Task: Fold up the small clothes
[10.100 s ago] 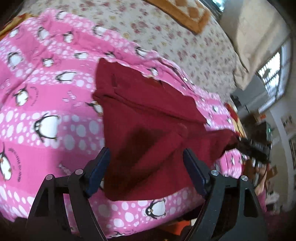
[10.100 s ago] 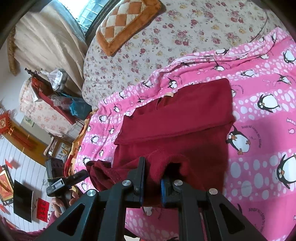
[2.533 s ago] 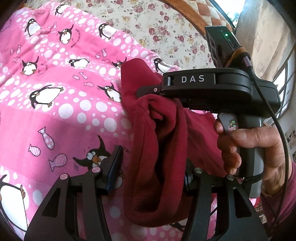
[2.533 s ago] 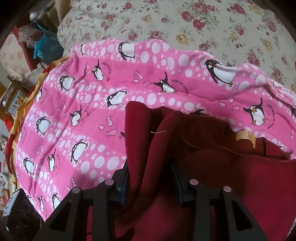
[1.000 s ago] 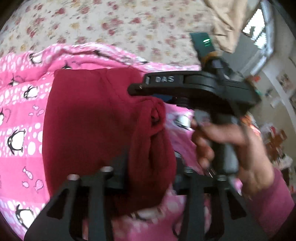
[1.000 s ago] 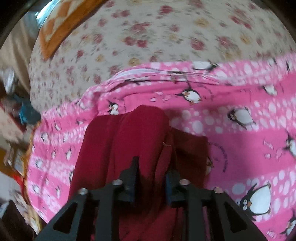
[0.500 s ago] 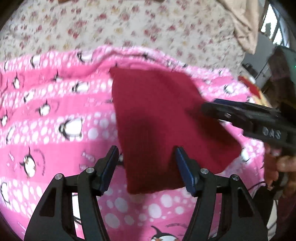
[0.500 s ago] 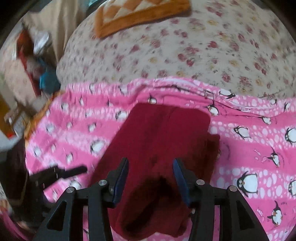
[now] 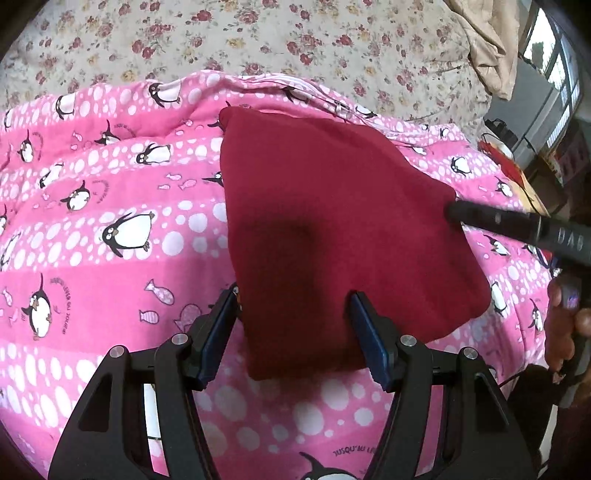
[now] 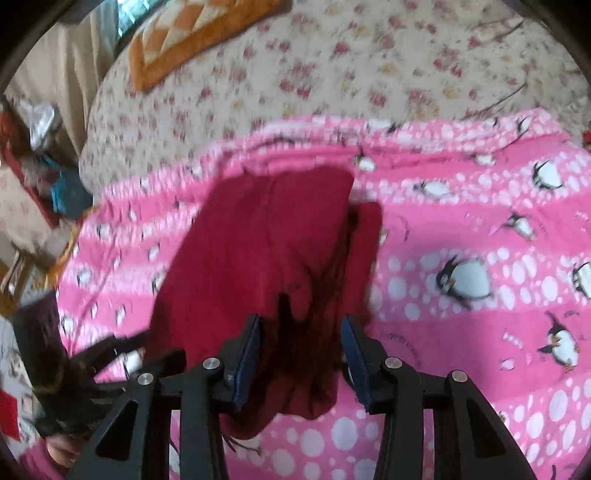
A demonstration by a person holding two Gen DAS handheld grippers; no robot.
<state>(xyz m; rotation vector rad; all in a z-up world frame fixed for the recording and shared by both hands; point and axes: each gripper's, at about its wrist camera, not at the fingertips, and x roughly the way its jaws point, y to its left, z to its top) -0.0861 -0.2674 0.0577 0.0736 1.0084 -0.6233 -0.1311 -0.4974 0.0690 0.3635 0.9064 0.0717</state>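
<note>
Pink penguin quilt [image 9: 110,258], folded red garment [image 9: 332,221], orange cushion [image 10: 199,33] in right view only

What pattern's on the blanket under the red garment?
Pink blanket with white dots and penguins; clearest in the left wrist view.

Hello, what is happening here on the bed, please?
A person with a gripper in each hand is folding a dark red garment on a pink penguin blanket. The garment lies folded into a compact shape. The left gripper hangs open over its near edge, not pinching it. The right gripper has its jaws closing, with the cloth below them, apparently not gripped.
</note>
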